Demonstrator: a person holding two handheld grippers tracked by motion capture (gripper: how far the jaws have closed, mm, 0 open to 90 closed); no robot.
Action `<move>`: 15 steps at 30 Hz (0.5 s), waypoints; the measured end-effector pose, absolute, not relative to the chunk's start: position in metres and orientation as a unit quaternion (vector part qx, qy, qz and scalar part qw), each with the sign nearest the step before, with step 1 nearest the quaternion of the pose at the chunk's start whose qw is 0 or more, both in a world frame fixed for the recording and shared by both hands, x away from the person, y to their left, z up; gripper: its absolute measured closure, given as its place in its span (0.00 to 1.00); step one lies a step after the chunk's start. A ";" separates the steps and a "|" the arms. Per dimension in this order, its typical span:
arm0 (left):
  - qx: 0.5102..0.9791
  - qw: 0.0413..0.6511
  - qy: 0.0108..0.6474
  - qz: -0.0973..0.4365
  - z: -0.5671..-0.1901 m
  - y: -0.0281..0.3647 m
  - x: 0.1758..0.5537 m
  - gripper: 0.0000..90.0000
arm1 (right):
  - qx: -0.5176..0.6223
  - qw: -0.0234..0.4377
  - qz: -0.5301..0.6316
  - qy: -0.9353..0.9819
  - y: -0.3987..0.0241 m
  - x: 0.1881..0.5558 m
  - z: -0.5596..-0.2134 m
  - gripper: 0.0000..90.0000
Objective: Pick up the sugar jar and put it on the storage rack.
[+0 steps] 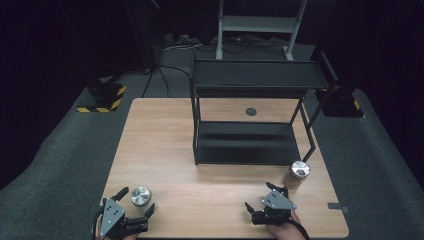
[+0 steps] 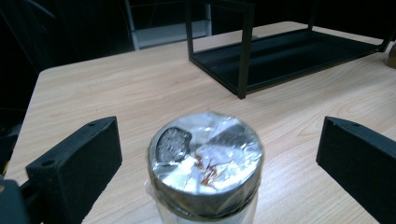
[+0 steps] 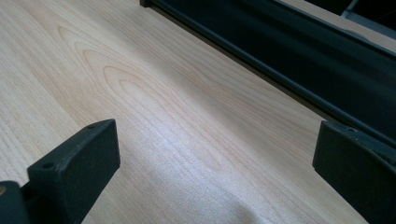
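The left gripper (image 1: 136, 204) stands wide open around the foil-topped jar (image 2: 205, 161), not touching it; the right gripper (image 1: 261, 196) is open over the bare table (image 3: 154, 116)

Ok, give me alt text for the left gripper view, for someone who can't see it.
A jar with a foil-covered lid stands between the left gripper's open black jaws, not touched by either. Behind it, a wooden table carries a black metal shelf rack.

pale matt wood-grain table (image 2: 116, 88), matt black metal rack (image 2: 280, 56), jar (image 2: 205, 161) with crinkled glossy foil top
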State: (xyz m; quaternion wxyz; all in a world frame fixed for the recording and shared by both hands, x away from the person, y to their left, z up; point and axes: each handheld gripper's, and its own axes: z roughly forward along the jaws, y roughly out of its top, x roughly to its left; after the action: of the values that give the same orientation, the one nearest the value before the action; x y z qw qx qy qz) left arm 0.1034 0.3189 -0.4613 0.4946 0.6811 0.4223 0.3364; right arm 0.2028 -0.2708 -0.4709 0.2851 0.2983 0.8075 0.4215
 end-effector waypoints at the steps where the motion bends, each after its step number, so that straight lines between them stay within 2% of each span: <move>1: 0.682 0.494 0.423 0.335 -0.462 0.320 0.104 0.00 | 0.299 0.285 0.421 0.807 -0.271 0.203 -0.471 0.00; 15: 0.669 0.511 0.431 0.324 -0.475 0.327 0.108 0.01 | 0.298 0.283 0.422 0.808 -0.271 0.204 -0.471 0.00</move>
State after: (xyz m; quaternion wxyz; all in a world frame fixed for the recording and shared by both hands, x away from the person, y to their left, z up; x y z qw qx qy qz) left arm 0.1076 0.3269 -0.4748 0.5114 0.6691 0.4307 0.3243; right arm 0.2038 -0.2714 -0.4705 0.2827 0.2975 0.8085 0.4218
